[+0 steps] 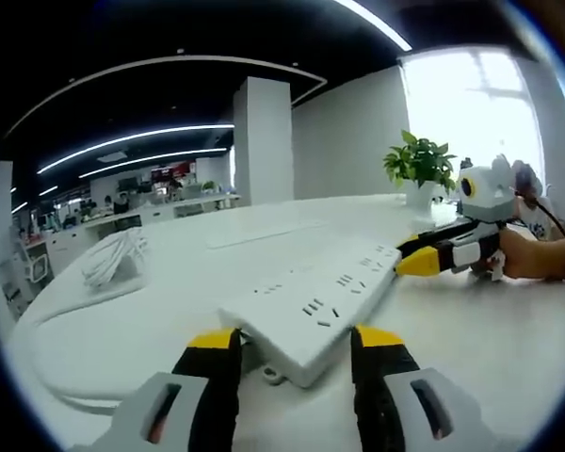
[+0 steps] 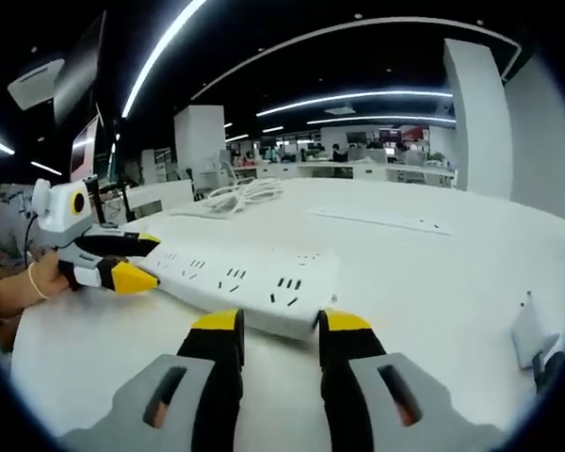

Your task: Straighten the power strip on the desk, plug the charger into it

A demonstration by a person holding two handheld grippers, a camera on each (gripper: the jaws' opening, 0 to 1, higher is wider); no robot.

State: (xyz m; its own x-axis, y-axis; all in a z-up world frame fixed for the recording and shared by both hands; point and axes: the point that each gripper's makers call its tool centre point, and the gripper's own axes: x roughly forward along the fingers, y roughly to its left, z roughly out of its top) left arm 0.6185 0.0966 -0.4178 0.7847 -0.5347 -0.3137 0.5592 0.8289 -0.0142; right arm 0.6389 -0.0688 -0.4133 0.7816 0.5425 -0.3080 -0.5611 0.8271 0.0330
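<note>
A white power strip [image 1: 311,306] lies flat on a white desk [image 1: 508,348] in an open office, with a gripper at each of its two short ends. In the left gripper view, the left gripper [image 1: 295,341] has its yellow-tipped black jaws spread wide on either side of the near end of the strip, close to it but not clearly pressing on it. At the far end, the right gripper [image 1: 416,256] meets the strip, held by a person's hand [image 1: 523,254]. In the right gripper view, the right gripper [image 2: 280,325] is also spread wide, its jaws flanking the strip's end [image 2: 254,278]; whether they touch it cannot be told. The left gripper [image 2: 139,262] shows at the opposite end, one jaw over the strip's top face and one beside it. A coil of white cable [image 1: 113,259] rests well apart on the desk, and a small white object [image 2: 529,331], possibly the charger, lies off toward the desk's right side. A potted plant [image 1: 419,165] stands near the far edge. As a judgement, the risk is uneven pushing: if one gripper shoves harder, the strip may swing past straight or slide toward the edge, and its trailing cord could drag and twist it back
</note>
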